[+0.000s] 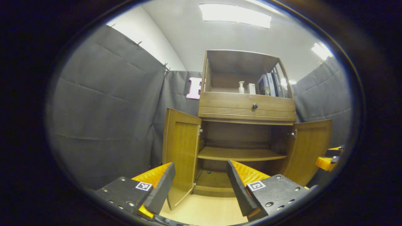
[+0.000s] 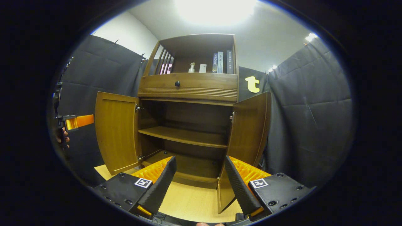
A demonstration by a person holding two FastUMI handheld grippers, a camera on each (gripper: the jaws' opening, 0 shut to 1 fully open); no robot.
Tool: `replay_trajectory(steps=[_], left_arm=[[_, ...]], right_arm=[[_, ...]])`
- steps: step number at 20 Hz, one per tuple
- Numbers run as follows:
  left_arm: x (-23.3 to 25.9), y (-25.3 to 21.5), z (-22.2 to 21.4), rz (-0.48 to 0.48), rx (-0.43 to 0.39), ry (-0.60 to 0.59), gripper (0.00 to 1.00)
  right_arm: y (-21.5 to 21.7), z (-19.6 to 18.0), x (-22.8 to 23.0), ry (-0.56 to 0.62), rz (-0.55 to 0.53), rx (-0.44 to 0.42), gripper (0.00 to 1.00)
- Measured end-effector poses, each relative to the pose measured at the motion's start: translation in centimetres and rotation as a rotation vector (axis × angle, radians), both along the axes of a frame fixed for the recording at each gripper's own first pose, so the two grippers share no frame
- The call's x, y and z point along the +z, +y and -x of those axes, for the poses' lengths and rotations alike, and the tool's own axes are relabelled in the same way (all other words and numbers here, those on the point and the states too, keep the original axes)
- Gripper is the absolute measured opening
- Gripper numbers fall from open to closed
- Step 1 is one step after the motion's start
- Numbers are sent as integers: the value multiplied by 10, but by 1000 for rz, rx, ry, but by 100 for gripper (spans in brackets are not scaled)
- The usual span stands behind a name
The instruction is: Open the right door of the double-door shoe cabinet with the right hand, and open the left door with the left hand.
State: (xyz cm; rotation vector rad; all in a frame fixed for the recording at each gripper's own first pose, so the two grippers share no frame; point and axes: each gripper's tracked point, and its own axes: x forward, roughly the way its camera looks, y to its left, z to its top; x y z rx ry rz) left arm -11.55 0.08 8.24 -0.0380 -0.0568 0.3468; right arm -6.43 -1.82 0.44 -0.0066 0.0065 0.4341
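Cabinet: I saw the shoe cabinet (image 1: 248,106) with left door (image 1: 180,147) and right door (image 2: 249,125) both swung wide.
Left gripper (image 1: 201,185): jaws spread, empty, short of the cabinet, near its left door.
Right gripper (image 2: 199,182): jaws spread, empty, just before its right door.
Floor (image 2: 191,201): pale wood under the cabinet.

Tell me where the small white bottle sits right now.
In the left gripper view, the white bottle stands on the cabinet's open top shelf, above the drawer knob, just left of a white box and the books.
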Motion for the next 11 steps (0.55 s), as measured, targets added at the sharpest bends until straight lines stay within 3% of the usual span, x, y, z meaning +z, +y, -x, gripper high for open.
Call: replay_trajectory(steps=[5,11], left_arm=[[-5,-22,24,-56,92,68,91],[-21,-35,9,-40,53,71,91]], right_arm=[[-28,2,-18,59,-76,-13,97],[-45,8,-24,62,-81,-78,98]])
